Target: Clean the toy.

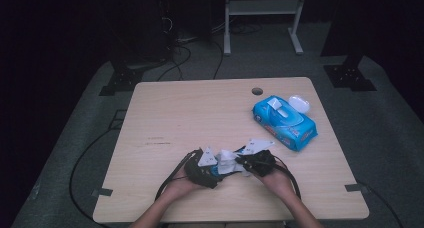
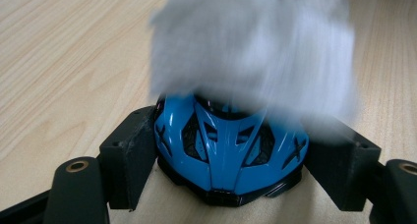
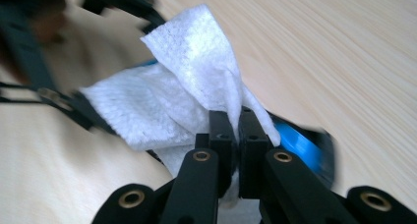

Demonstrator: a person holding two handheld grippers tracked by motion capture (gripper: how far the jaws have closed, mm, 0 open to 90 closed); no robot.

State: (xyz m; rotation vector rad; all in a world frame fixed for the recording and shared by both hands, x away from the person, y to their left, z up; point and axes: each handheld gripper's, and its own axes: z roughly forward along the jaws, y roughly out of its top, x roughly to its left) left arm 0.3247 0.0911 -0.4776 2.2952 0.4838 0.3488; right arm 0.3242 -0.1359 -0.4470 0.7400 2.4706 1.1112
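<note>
Near the front edge of the table [image 1: 165, 108], the left gripper [image 2: 228, 150] grasps a blue toy car [image 2: 228, 153] — its jaws press on the car's two flanks. The car's far end is hidden under a white wipe [image 2: 255, 52], which is blurred in the left gripper view, so its folds cannot be made out there. The right gripper [image 3: 239, 130] is clenched on that wipe, jaws nearly together with a pinch of cloth between them. In the right gripper view the wipe [image 3: 172, 96] covers most of the car [image 3: 300, 145]; just a blue sliver shows beside the jaws. In the high view both grippers meet over the wipe [image 1: 228, 158], and the car is too small to tell apart. Farther back, well apart at the right, lies a blue wipe pack [image 1: 284, 123] — its white lid [image 1: 299, 103] is flipped open.
</note>
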